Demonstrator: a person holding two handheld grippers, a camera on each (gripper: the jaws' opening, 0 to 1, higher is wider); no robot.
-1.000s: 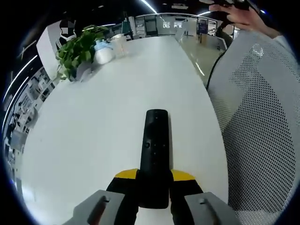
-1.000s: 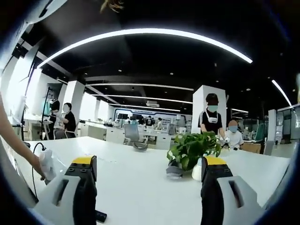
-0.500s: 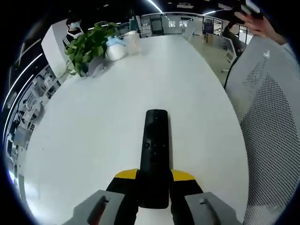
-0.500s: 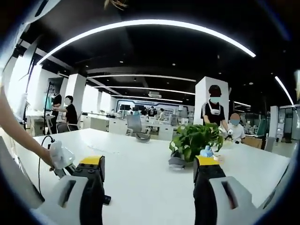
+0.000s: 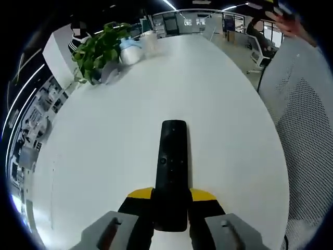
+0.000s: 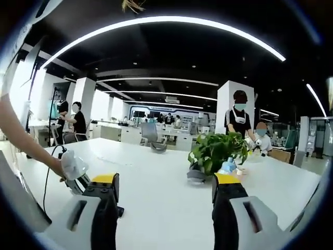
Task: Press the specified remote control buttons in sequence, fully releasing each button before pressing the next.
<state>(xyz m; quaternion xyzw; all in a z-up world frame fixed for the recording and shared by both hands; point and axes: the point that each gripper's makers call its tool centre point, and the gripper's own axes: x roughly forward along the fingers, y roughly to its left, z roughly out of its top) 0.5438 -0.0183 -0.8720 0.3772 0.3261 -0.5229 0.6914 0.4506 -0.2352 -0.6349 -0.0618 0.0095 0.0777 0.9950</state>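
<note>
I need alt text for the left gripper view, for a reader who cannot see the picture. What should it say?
The left gripper, its yellow-tipped jaws shut on the near end of a black remote control, holds it pointing forward over a long white table. A potted green plant stands at the table's far left, and a white mesh chair back is on the right.

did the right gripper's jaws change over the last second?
Yes. The right gripper has narrowed: in the right gripper view its yellow-tipped jaws now stand closer together, the right-hand tip now under the plant rather than beside it. Still nothing between them.
</note>
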